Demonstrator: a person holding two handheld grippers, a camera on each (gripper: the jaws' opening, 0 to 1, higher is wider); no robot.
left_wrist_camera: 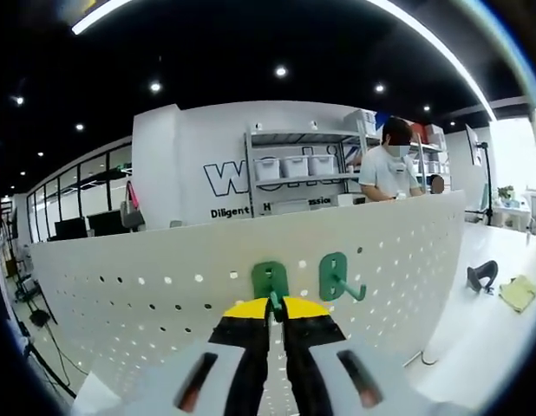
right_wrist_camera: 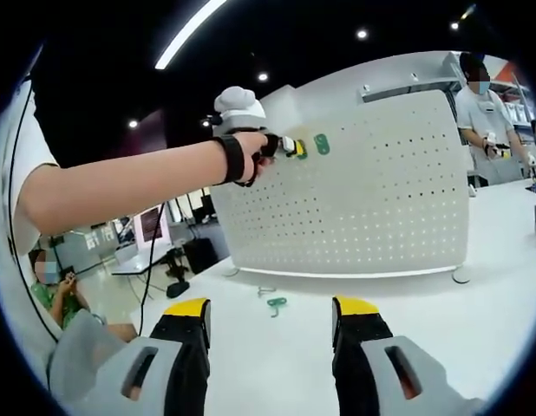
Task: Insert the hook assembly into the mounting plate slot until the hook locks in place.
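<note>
Up close, the left hand-held gripper (left_wrist_camera: 276, 305) pinches a green hook (left_wrist_camera: 270, 282), its lower part hidden, against the pegboard (left_wrist_camera: 164, 286); the right hand-held gripper (right_wrist_camera: 271, 319) gapes wide.

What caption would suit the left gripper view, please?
Left gripper shut on a green hook at the white pegboard, beside a mounted hook.

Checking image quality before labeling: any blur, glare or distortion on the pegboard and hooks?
Left gripper view: pegboard bows from fisheye; green hooks sharp, evenly lit. Right gripper view: pegboard edges curve, hooks tiny; ceiling strip light is bright, no glare on board.

shelving unit (left_wrist_camera: 296, 165), person (left_wrist_camera: 388, 165) behind
</note>
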